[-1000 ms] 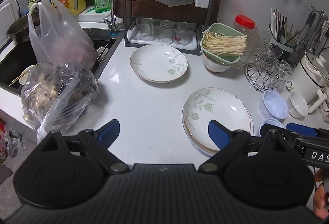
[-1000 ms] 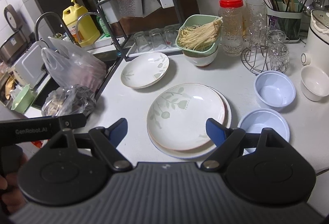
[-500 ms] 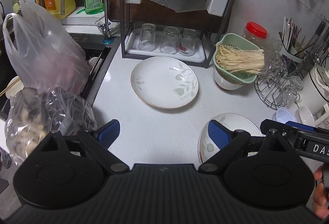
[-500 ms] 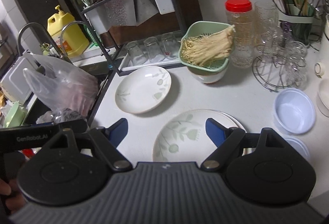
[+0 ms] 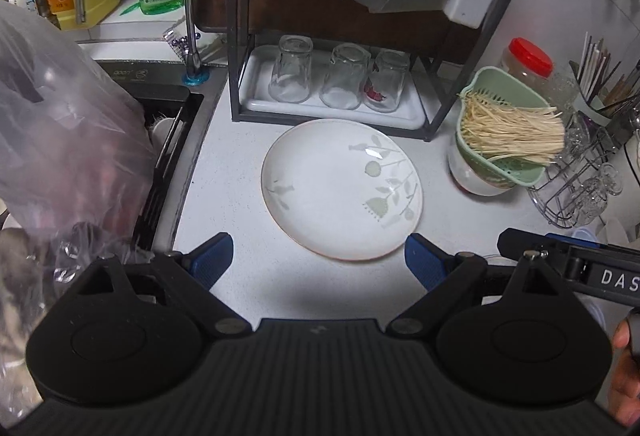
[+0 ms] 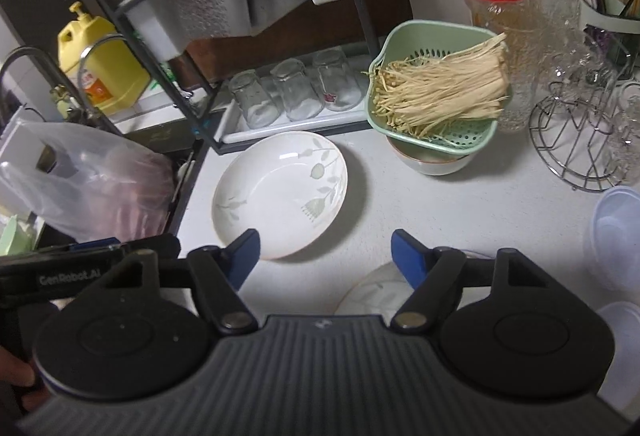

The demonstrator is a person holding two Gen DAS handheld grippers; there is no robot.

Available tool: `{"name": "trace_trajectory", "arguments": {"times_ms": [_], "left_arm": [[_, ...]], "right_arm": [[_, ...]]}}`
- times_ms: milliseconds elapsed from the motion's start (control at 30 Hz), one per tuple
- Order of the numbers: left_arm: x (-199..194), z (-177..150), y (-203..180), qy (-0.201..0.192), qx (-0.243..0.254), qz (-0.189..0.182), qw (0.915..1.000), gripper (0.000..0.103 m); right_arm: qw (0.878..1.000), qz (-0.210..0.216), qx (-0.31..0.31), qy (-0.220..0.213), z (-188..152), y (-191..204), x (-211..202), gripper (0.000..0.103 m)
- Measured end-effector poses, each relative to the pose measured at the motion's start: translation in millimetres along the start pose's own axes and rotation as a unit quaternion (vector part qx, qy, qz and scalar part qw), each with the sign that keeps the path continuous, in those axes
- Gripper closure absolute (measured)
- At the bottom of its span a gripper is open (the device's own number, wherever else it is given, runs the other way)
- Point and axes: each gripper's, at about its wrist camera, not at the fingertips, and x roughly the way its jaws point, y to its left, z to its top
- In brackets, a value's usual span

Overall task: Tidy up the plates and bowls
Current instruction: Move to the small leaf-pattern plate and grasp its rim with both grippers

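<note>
left gripper [image 5: 319, 256] agape before floral plate [image 5: 342, 189], right gripper [image 6: 325, 252] likewise

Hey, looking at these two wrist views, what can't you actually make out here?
- Stack of plates: right wrist view, mostly hidden behind the right gripper; the count is unclear.
- Blue bowls: right wrist view, cut off by the right edge.
- Sink: left wrist view, its contents hidden by the plastic bag.
- White bowl: its inside is covered by the green strainer.
</note>
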Motion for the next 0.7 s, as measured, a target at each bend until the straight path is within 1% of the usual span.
{"name": "trace_trajectory", "arguments": {"times_ms": [67, 167, 300, 333, 367, 433, 533, 600, 700], "left_arm": [[11.8, 5.0, 6.0, 0.009, 0.001, -0.002, 1.0, 0.009], [32.4, 13.0, 15.1, 0.025, 0.001, -0.008, 0.9997, 0.009], [61.7, 21.3, 23.6, 0.033, 0.003, -0.014, 0.9994, 0.01], [72.3, 24.0, 25.4, 0.044, 0.003, -0.01, 0.999, 0.012], [80.6, 26.8, 26.9, 0.052, 0.002, -0.012, 0.9986, 0.016], [94.8, 32.9, 31.4, 0.057, -0.001, -0.019, 0.9982, 0.017], [112.4, 41.6, 35.5, 0.062, 0.006, -0.019, 0.9979, 0.022], [125.5, 47.2, 38.6, 0.071, 0.009, -0.021, 0.9972, 0.03], [143.2, 54.3, 42.3, 0.09, 0.01, -0.03, 0.9955, 0.041]], "right_arm": [[1.0, -0.004, 0.01, 0.005, 4.4, 0.8, 13.1, 0.035], [1.0, -0.013, 0.016, 0.018, 10.6, 2.4, 34.3, 0.04], [0.999, -0.025, 0.019, 0.033, 19.1, 4.8, 58.0, 0.043], [0.999, -0.025, 0.019, 0.034, 21.5, 4.5, 63.1, 0.043], [0.999, -0.026, 0.02, 0.036, 23.7, 4.1, 68.6, 0.046], [0.998, -0.034, 0.019, 0.046, 28.1, 4.5, 81.3, 0.052], [0.997, -0.044, 0.019, 0.059, 32.5, 4.3, 100.0, 0.053], [0.996, -0.049, 0.017, 0.068, 34.5, 5.2, 112.1, 0.053], [0.995, -0.058, 0.018, 0.08, 37.2, 6.0, 129.1, 0.058]]}}
